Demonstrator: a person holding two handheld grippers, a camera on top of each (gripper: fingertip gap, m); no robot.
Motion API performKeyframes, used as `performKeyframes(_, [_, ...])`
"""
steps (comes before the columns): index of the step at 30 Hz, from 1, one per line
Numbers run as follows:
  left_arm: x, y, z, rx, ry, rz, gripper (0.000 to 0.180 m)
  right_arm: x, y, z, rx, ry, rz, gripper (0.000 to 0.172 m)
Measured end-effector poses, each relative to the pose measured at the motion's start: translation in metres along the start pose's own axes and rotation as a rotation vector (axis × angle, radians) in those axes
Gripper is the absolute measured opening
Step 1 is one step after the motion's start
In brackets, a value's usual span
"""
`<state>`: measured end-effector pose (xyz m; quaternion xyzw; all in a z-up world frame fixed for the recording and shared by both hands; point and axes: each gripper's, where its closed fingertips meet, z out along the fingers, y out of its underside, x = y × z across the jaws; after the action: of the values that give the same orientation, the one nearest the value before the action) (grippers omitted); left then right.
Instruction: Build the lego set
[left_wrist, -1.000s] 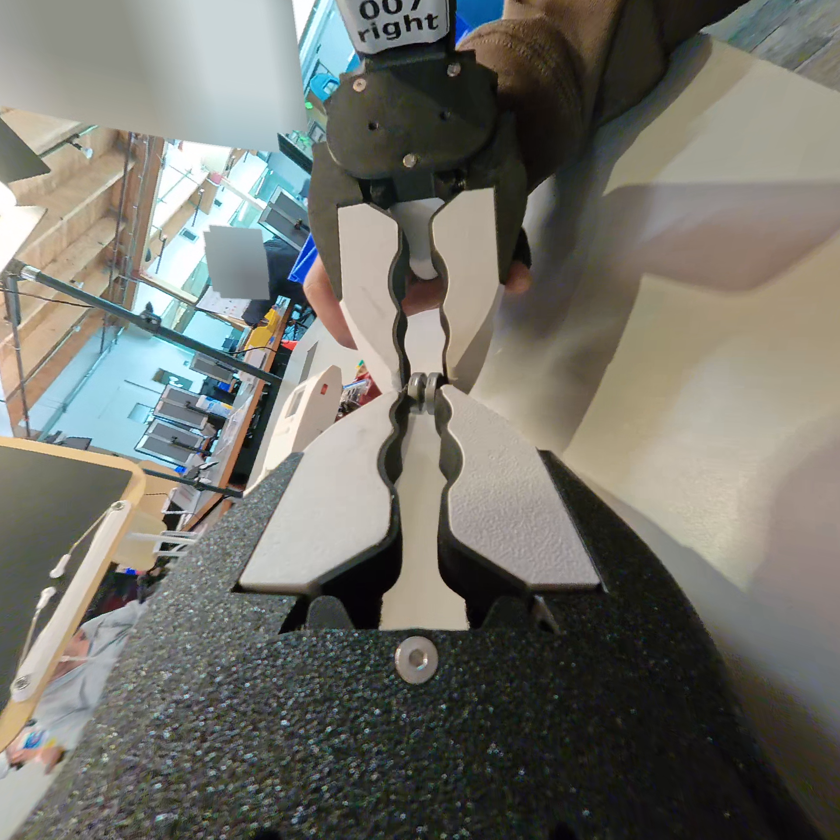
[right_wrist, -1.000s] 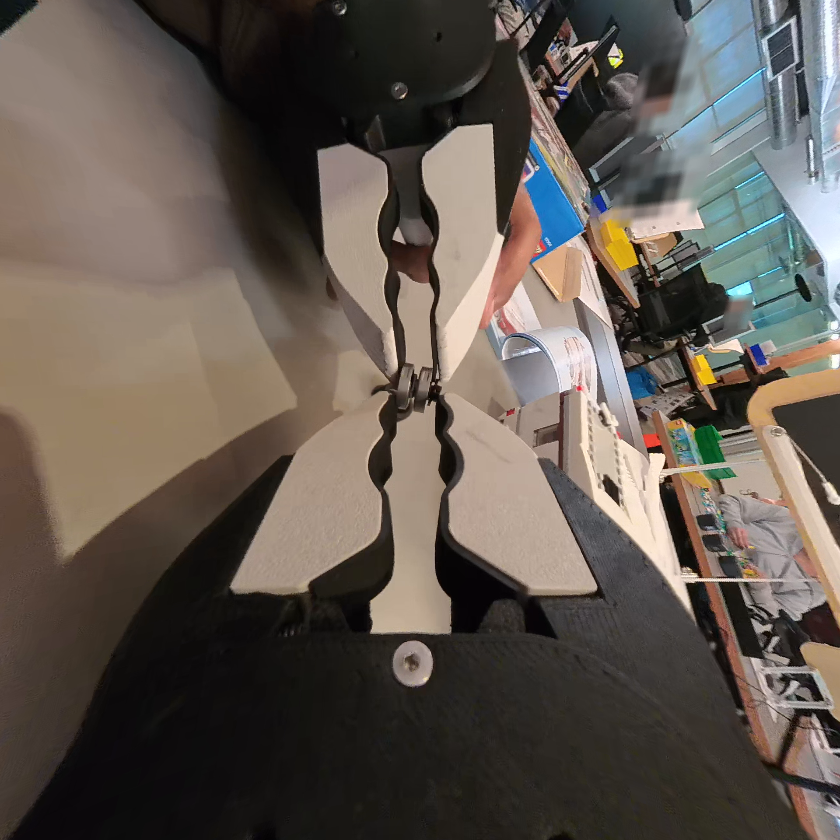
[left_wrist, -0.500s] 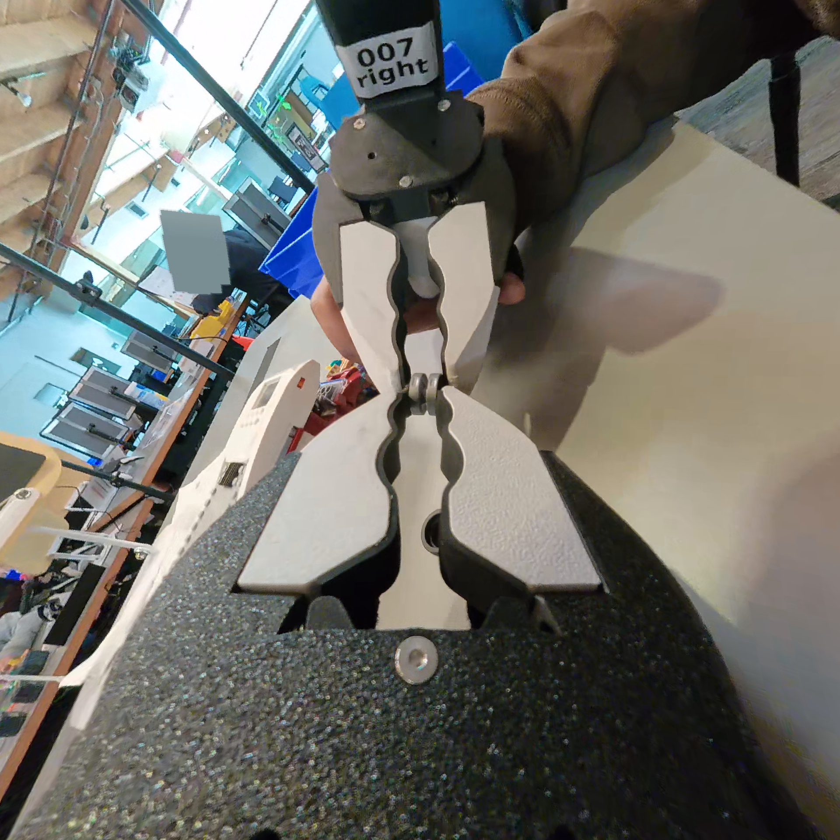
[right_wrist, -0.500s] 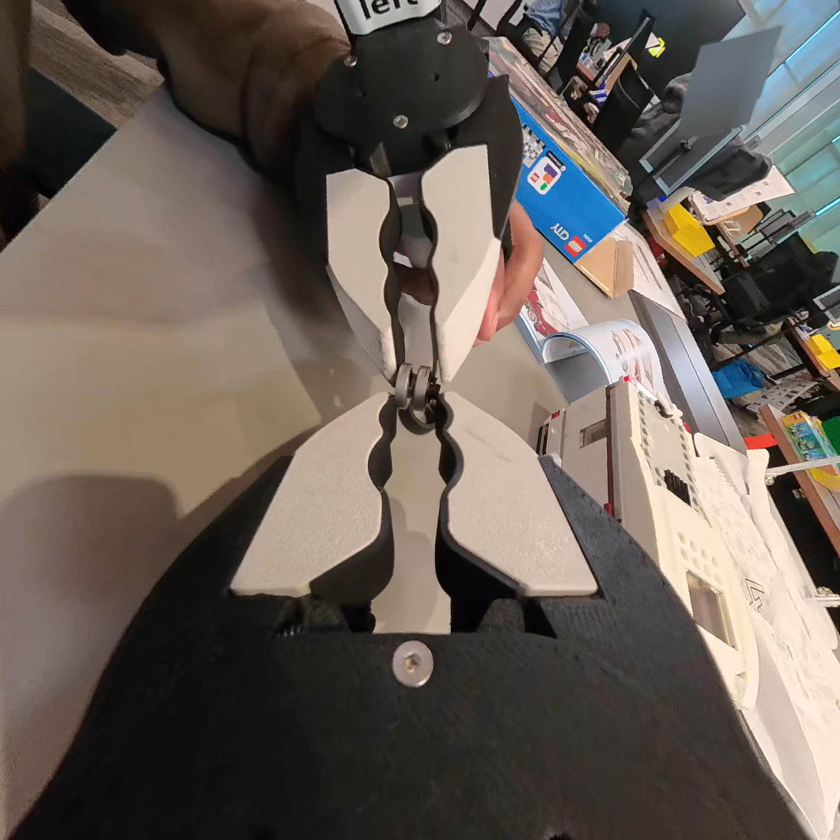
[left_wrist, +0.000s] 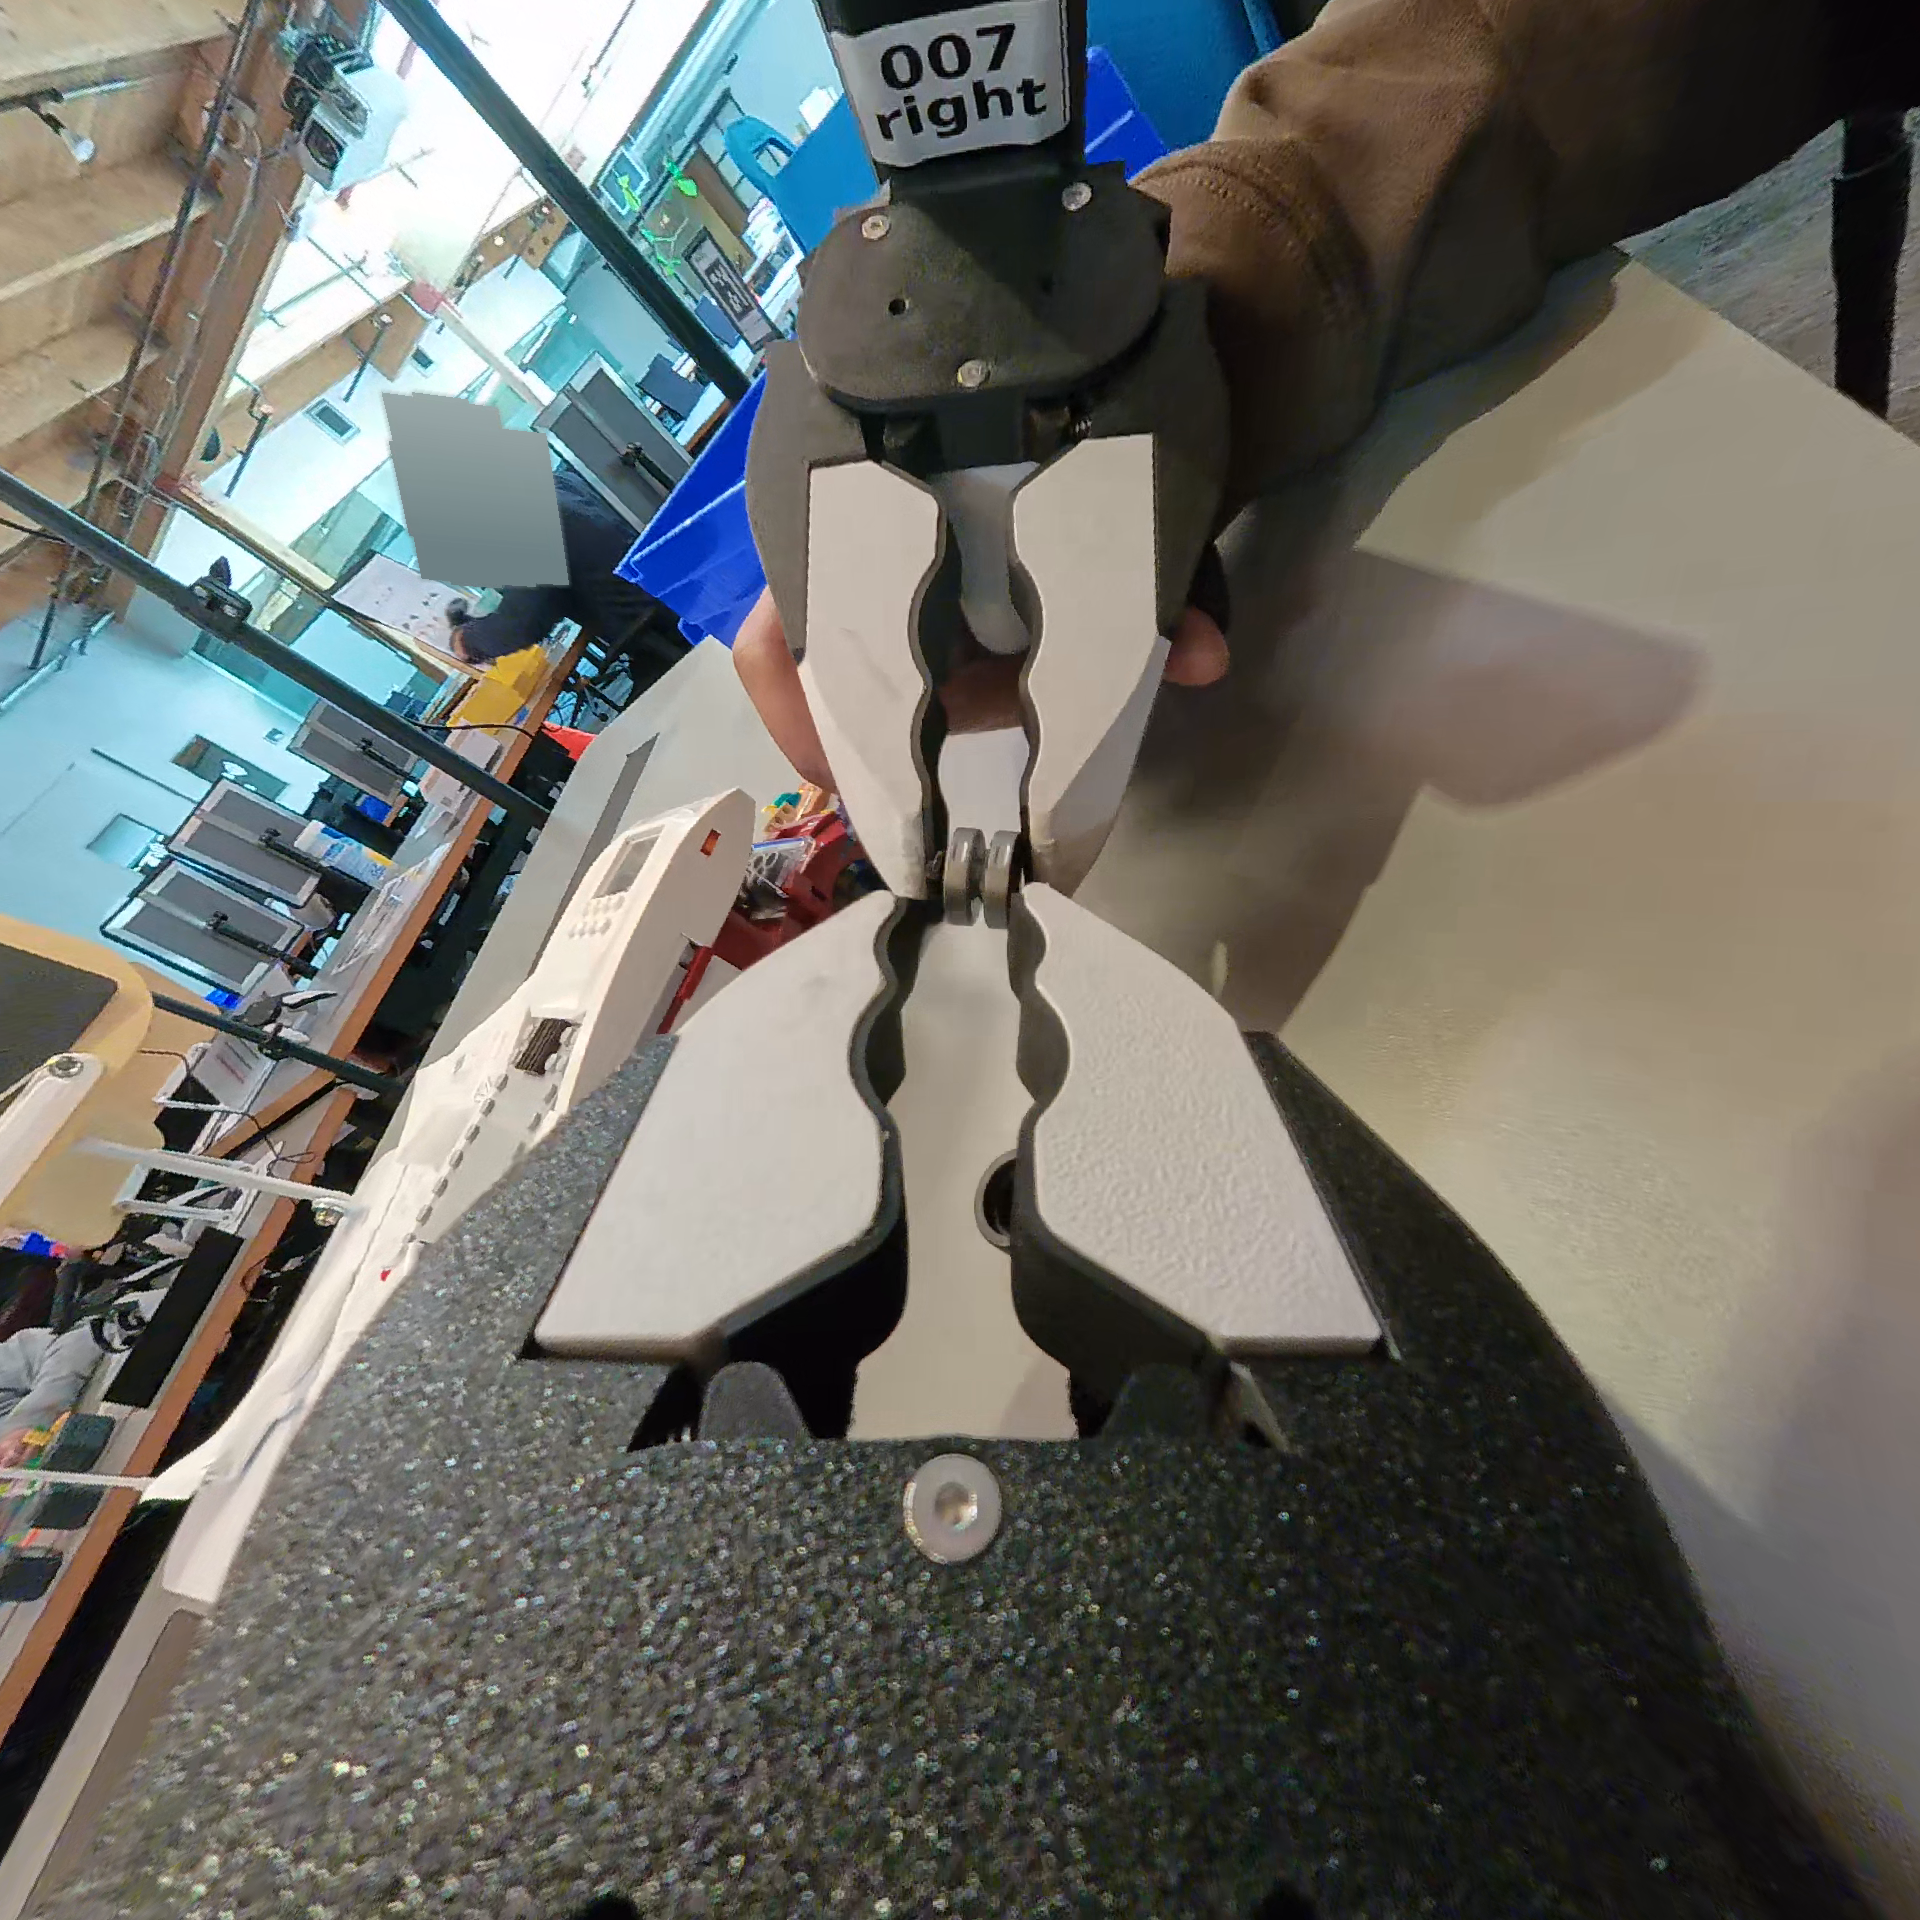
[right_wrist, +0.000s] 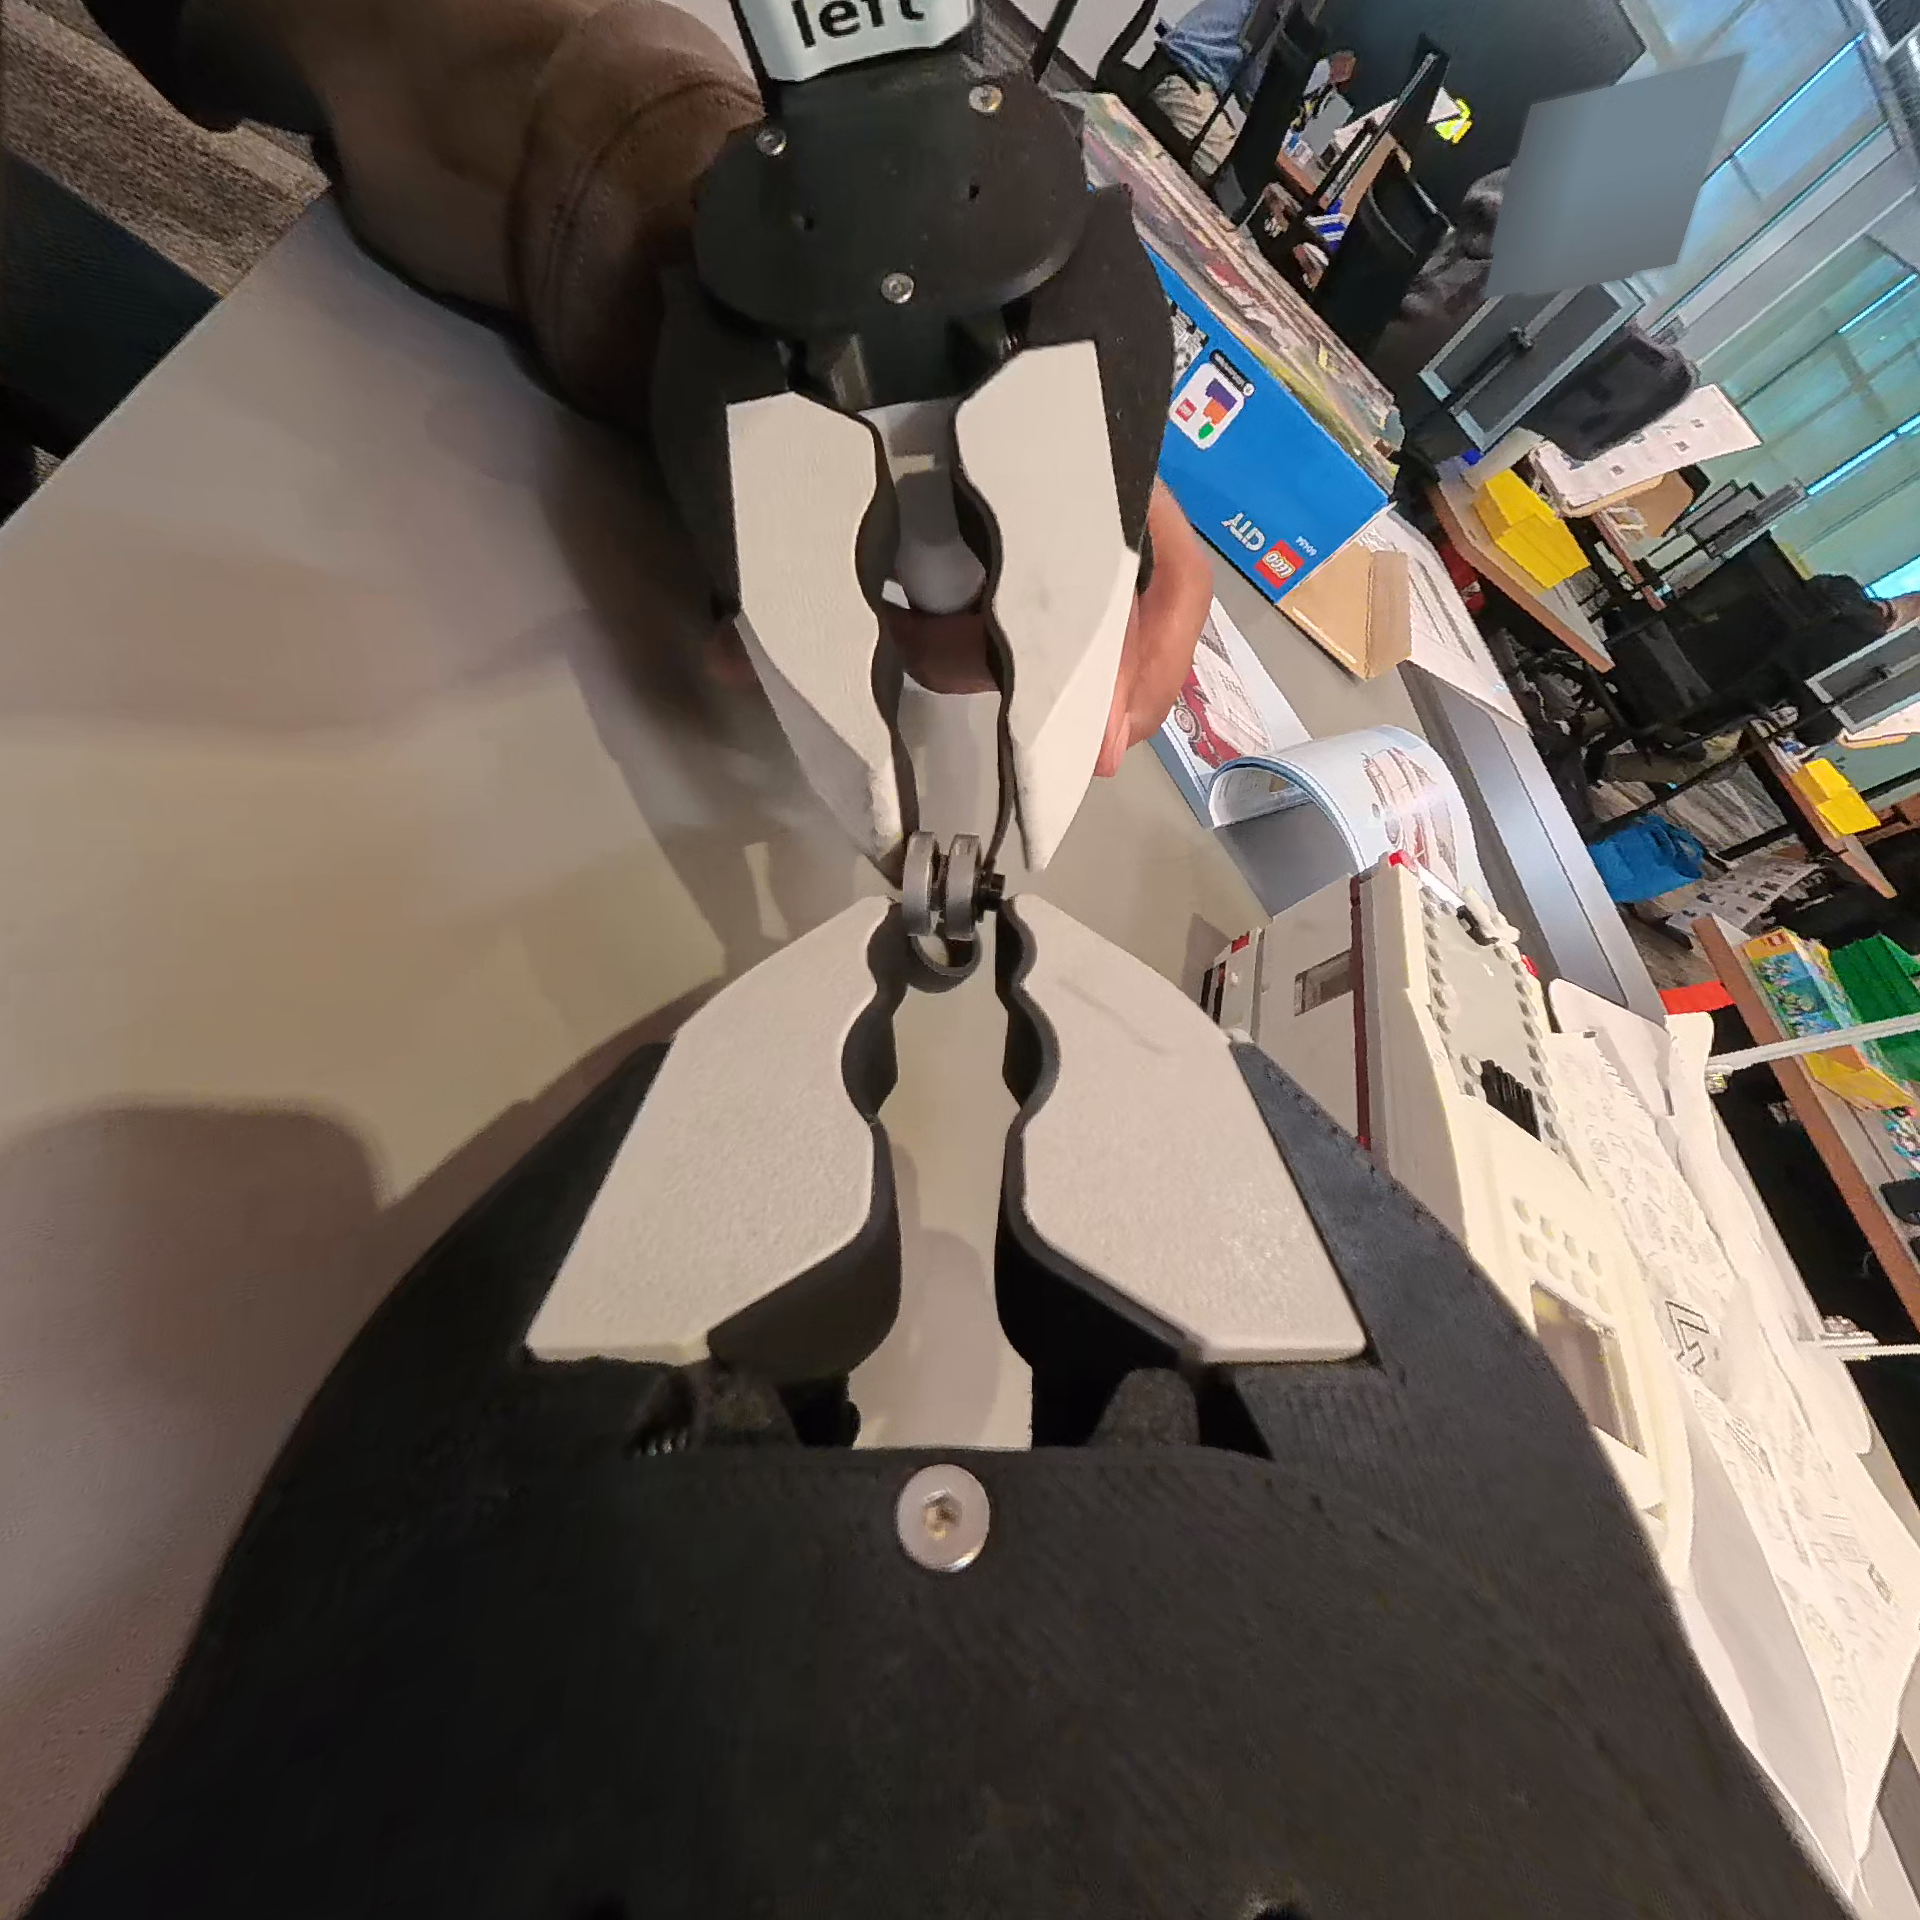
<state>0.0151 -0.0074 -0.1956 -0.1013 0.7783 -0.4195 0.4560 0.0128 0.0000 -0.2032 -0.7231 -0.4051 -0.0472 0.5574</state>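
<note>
The small grey two-disc piece (left_wrist: 971, 875) hangs above the bench (left_wrist: 1558, 935), caught tip to tip between your right claw (left_wrist: 975, 862) and left claw (left_wrist: 961, 912). Both are narrow; the right grips it, but I cannot tell whether the left presses. If either grip slackens or twists, the piece could drop and roll away.

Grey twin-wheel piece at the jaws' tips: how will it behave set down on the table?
Grey twin-wheel piece: two round discs on a short black axle, so it probably rolls on its rims on the smooth table. Tiny beside the fingertips, so likely very light, easily flicked away. Looks like rigid plastic; shouldn't flex.
</note>
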Motion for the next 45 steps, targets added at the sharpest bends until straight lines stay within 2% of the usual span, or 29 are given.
performKeyframes(16, [0.0030, -0.0017, 0.0020, -0.008, -0.022, 0.064, 0.013, -0.0007, -0.0009, 0.0003, -0.001, -0.004, -0.011, 0.016])
performKeyframes(45, [0.0015, -0.0011, -0.0003, -0.008, 0.018, -0.021, 0.012, -0.0008, -0.0023, 0.0042, -0.017, -0.013, -0.012, 0.016])
